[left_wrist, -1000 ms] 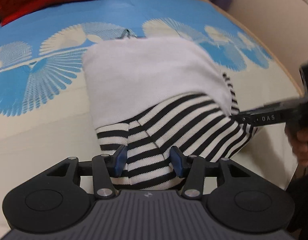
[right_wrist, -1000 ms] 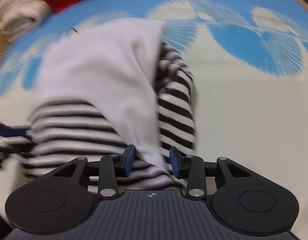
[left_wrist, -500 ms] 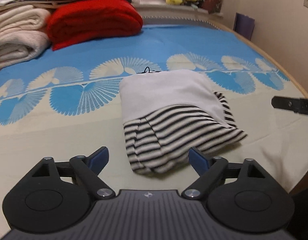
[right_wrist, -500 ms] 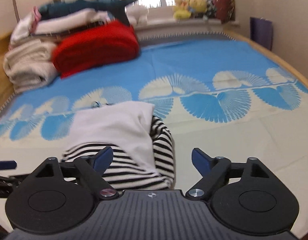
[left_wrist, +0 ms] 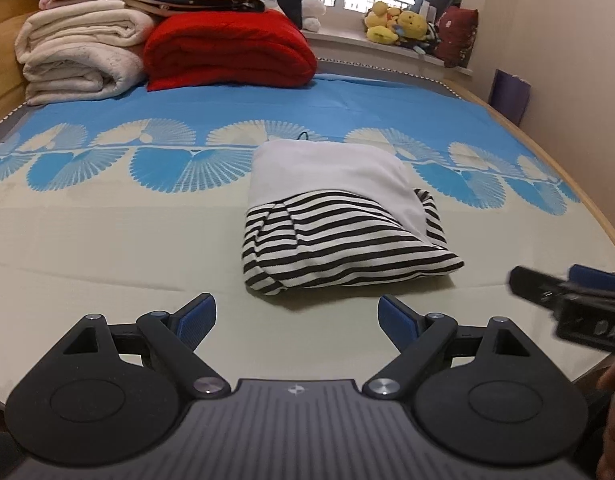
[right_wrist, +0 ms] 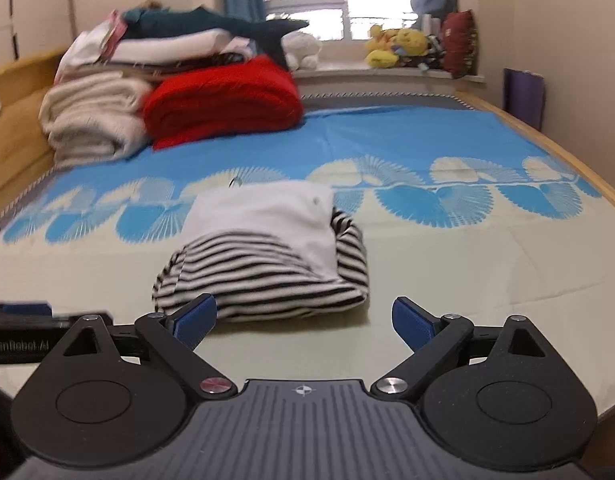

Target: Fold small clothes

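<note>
Currently the left gripper [left_wrist: 295, 316] stands wide and empty, short of the garment. Centre of the bedsheet [left_wrist: 107, 248] lies the folded garment [left_wrist: 339, 216], white panel over black-striped knit, resting flat, clear of both tools. To its right, the right gripper [right_wrist: 303, 318] is opening, nothing between its pads. Assessment: light, soft, limp fabric; likely to sag and unfold if lifted by one layer. Recommend pinching all layers together at the near striped corners.
</note>
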Demonstrator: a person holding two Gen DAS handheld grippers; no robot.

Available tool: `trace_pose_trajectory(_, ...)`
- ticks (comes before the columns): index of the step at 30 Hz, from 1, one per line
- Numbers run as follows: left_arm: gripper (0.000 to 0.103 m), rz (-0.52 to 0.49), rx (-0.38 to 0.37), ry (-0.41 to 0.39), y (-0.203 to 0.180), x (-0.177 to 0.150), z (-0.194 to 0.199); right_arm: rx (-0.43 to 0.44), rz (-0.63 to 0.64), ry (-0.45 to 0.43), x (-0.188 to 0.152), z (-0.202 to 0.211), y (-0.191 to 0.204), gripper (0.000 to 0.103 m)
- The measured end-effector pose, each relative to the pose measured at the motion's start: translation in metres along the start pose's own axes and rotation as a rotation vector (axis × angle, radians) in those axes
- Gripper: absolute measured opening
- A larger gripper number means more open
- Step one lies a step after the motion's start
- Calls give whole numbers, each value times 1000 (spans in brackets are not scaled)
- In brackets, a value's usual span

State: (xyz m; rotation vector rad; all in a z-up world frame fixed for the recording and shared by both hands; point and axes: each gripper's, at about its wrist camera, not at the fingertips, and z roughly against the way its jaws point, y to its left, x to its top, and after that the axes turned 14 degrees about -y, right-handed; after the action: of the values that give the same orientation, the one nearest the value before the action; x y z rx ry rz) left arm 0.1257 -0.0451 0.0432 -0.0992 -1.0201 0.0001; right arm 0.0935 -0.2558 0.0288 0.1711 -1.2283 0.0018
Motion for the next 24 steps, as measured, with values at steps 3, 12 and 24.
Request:
trace_pose_trajectory(3, 91, 4, -6, -7, -3, -2, 0, 3, 7, 19, -3, -4, 4, 95)
trace_pose_trajectory(12, 91, -17, 3, -6, -8, -5, -5, 21, 13, 38, -6, -14, 16, 95)
trace_pose_trajectory(24, 91, -15, -2, -5, -8, -6, -7, 18, -3, 33, -5, -18, 12, 95)
